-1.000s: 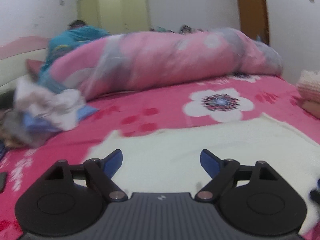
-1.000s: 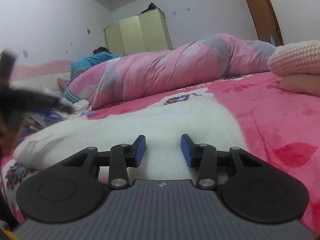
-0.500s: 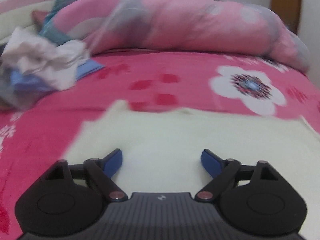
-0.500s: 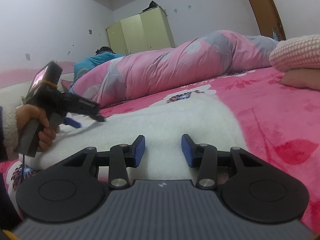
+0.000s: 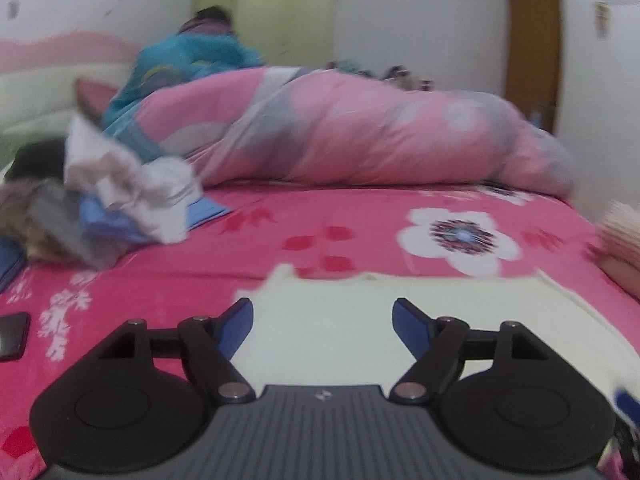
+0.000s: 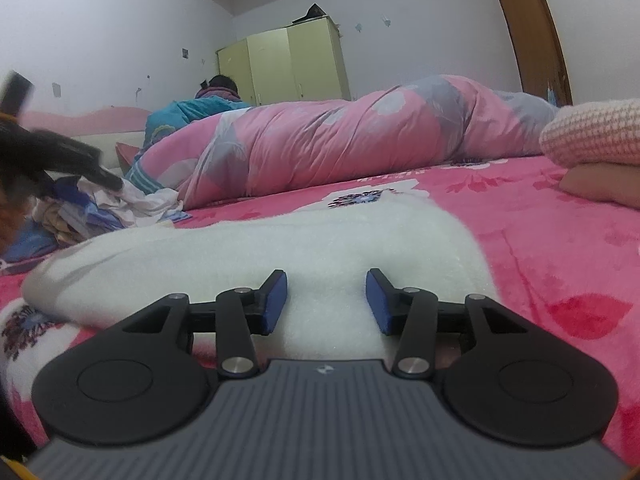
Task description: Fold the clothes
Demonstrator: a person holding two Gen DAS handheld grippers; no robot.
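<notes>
A white fleece garment (image 5: 480,312) lies spread on the pink flowered bedspread (image 5: 360,240). My left gripper (image 5: 322,320) hovers over the garment's near left part. Its jaws are opening and nothing is between them. In the right wrist view the same gripper is a dark blur at the left edge (image 6: 60,156), above the clothes pile. My right gripper (image 6: 326,300) sits low at the near edge of the garment (image 6: 240,248). Its jaws are opening slightly; fleece bulges between the blue pads, which do not visibly press on it.
A heap of crumpled clothes (image 5: 120,200) lies at the left. A rolled pink quilt (image 5: 360,128) crosses the far side of the bed, with a person in teal (image 5: 188,60) beyond it. A folded pink knit (image 6: 592,136) sits at the right, a dark phone (image 5: 12,336) at the left.
My left gripper came down over the garment's left end, then lifted and swung back toward the left. The right gripper stayed in place, its jaws a little wider.
</notes>
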